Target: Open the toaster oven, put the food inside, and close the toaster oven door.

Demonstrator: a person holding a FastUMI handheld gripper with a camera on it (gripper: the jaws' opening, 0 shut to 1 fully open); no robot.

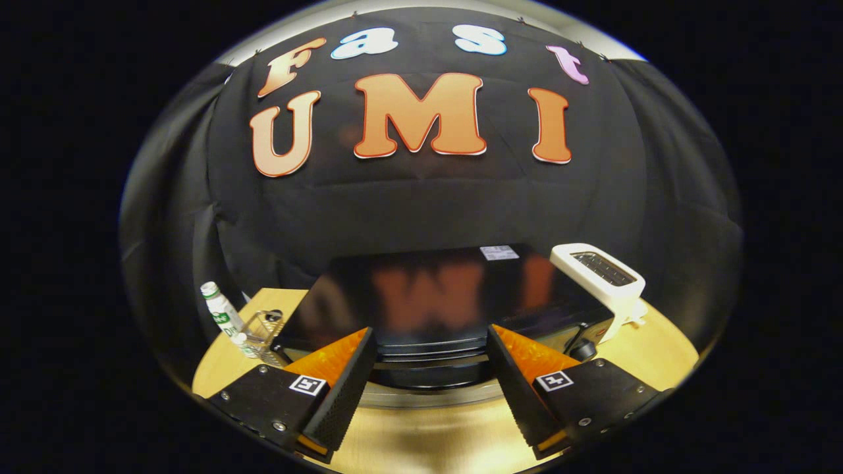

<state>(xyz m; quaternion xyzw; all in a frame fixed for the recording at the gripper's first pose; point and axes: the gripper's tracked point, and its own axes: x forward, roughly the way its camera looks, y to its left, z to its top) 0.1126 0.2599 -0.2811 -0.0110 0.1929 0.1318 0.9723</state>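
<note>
Nearest the camera, the gripper (431,368) reaches forward with its two fingers spread wide, holding nothing. Each finger (342,388) carries a small square marker on its upper face. Below and between them lies a pale wooden table (421,441).

Just ahead of the fingers, and seen partly through the gap between them, stands the toaster oven (435,296), a glossy black box. Its long side runs left to right across the table, and its front faces the gripper. A rounded dark handle (431,375) lies across the front, between the fingertips, with a band of silver trim beneath it. A black knob (583,350) sits at the oven's front right, just beyond the right finger. Whether the door is fully closed cannot be told from this high angle.

Left of the oven stand a white bottle (221,311) with green markings and a clear container (262,329). Right of the oven, touching or just beside it, is a white slot toaster (602,280), its slot facing up. Behind everything hangs black cloth (421,204).
</note>
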